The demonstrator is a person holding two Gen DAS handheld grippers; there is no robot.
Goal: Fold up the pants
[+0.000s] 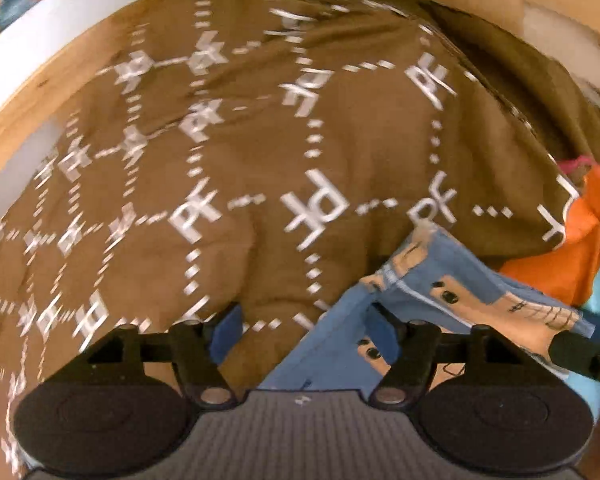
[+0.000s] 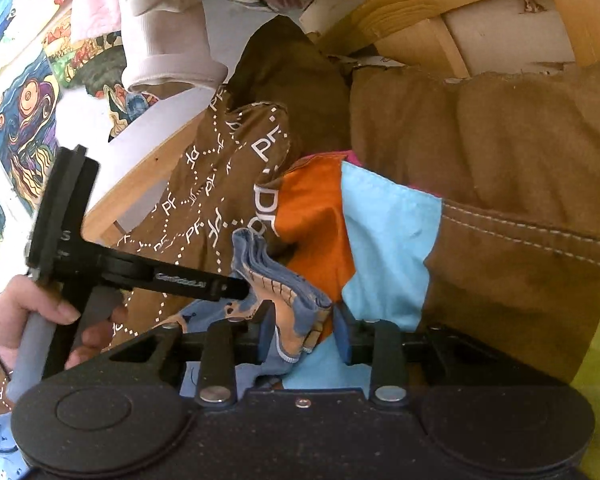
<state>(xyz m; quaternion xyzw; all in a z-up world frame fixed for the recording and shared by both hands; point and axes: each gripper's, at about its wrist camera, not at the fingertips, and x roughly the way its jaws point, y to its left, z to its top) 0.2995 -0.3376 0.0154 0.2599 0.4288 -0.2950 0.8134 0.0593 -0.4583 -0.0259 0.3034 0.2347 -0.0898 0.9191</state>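
The pants (image 1: 440, 280) are small and blue with tan printed figures. They lie bunched on a brown patterned cloth at the lower right of the left wrist view. My left gripper (image 1: 304, 330) hangs wide open over them, its right pad above the blue fabric and its left pad above the brown cloth. In the right wrist view a folded bunch of the pants (image 2: 284, 292) stands between the blue pads of my right gripper (image 2: 304, 336), which is shut on it. One of the left gripper's fingers (image 2: 204, 282) reaches in from the left and touches that bunch.
A brown cloth printed with white letters (image 1: 260, 140) covers most of the surface. An orange and light blue garment (image 2: 380, 232) and a thick brown garment with white stitching (image 2: 520, 200) lie beside the pants. A wooden frame (image 2: 420, 12) stands behind. A person's hand (image 2: 4, 320) holds the left gripper's handle.
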